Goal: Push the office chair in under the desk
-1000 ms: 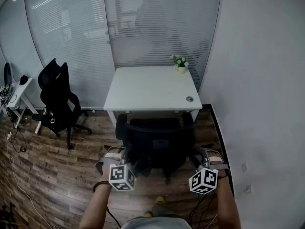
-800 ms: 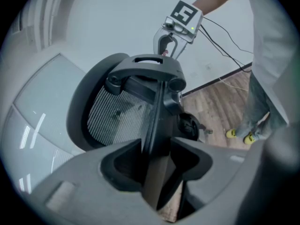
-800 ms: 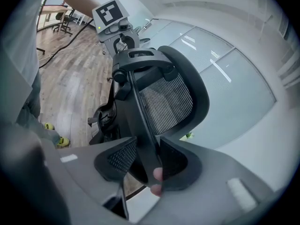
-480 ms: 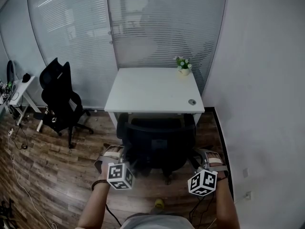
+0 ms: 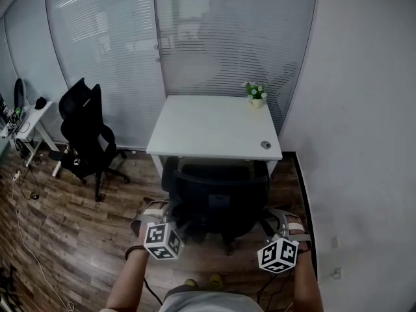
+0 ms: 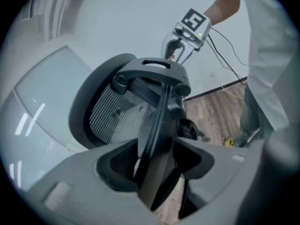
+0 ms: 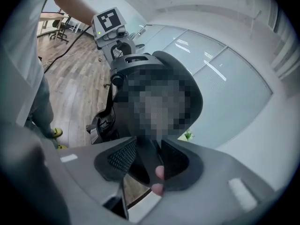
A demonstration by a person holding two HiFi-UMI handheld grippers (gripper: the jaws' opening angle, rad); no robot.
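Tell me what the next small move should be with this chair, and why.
Probably open the right gripper and draw both back. The office chair already looks tucked under the desk, and the jaws of the left gripper have just been opening, the chair back's edge loose between them, while the right gripper pinches the other edge.

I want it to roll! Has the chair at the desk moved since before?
No. The office chair stays just as close to the front of the desk.
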